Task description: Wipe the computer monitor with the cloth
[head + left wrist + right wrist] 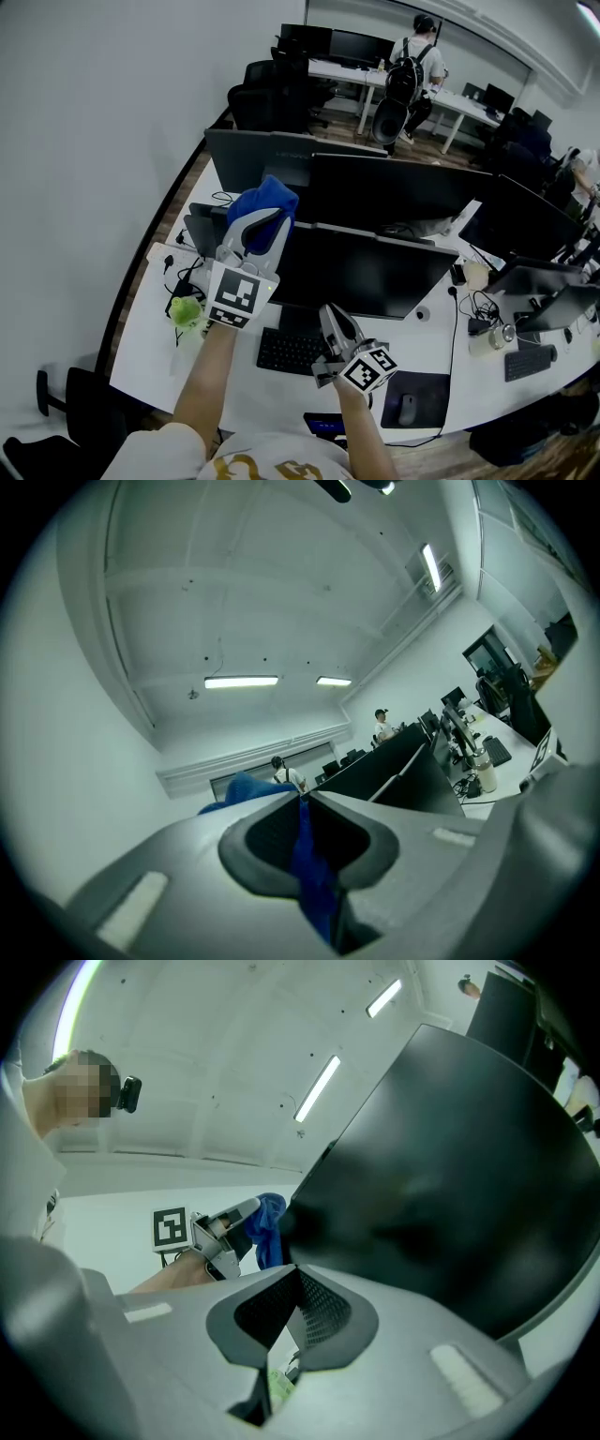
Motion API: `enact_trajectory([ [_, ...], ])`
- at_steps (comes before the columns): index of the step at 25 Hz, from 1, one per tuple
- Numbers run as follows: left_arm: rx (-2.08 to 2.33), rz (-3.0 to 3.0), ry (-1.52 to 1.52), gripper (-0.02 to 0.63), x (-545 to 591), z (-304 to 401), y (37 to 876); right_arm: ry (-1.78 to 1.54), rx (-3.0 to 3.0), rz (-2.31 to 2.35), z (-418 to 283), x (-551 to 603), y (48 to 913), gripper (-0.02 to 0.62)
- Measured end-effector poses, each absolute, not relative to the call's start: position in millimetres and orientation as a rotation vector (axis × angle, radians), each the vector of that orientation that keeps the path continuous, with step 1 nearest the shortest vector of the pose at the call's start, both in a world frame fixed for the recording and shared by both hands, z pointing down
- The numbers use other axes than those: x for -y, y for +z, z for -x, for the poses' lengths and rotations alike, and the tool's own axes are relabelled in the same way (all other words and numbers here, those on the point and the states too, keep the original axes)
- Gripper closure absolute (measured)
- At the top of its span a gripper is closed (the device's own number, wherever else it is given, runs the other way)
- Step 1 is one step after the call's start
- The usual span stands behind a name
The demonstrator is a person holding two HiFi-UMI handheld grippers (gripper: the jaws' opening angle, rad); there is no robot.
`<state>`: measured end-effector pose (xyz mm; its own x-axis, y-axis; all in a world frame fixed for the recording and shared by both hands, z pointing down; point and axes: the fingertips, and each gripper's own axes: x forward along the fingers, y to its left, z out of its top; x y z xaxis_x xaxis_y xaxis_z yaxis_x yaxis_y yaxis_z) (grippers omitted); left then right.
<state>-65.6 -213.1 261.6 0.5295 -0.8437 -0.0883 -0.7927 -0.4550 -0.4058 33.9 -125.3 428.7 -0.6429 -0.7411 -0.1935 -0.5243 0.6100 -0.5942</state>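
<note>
In the head view the left gripper (265,225) and its cloth (272,199) cover the top left corner of the monitor (375,272). The right gripper (334,319) hides part of the keyboard (286,352). Both arms (208,380) run off the bottom edge, and so does a chair (80,403) at the lower left. A green thing (185,310) on the left end of the desk (150,361) is too small to name.

In the left gripper view most of the cloth sits behind the jaws — only a strip shows between them. In the right gripper view the monitor is blurred and cut by the right edge — and a yellow-green patch (277,1387) under the jaws cannot be told.
</note>
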Motion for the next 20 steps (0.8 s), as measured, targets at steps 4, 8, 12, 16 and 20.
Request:
enact_trajectory([
  [4,-1.295,2.386,-0.182,0.575,208,44,264,-0.651,-2.408,1.038,-47,125,420,0.584],
  [8,-1.316,2.360,-0.197,0.575,207,47,267,-0.528,-2.453,1.213,-63,128,416,0.584],
  [12,-1.366,2.323,-0.174,0.572,206,52,268,-0.408,-2.495,1.348,-75,131,410,0.581],
  [16,-1.389,2.273,-0.159,0.563,201,55,268,-0.387,-2.503,1.344,-75,129,407,0.581],
  [20,-1.424,2.207,-0.165,0.494,198,58,269,-0.415,-2.502,1.341,-78,126,411,0.580],
])
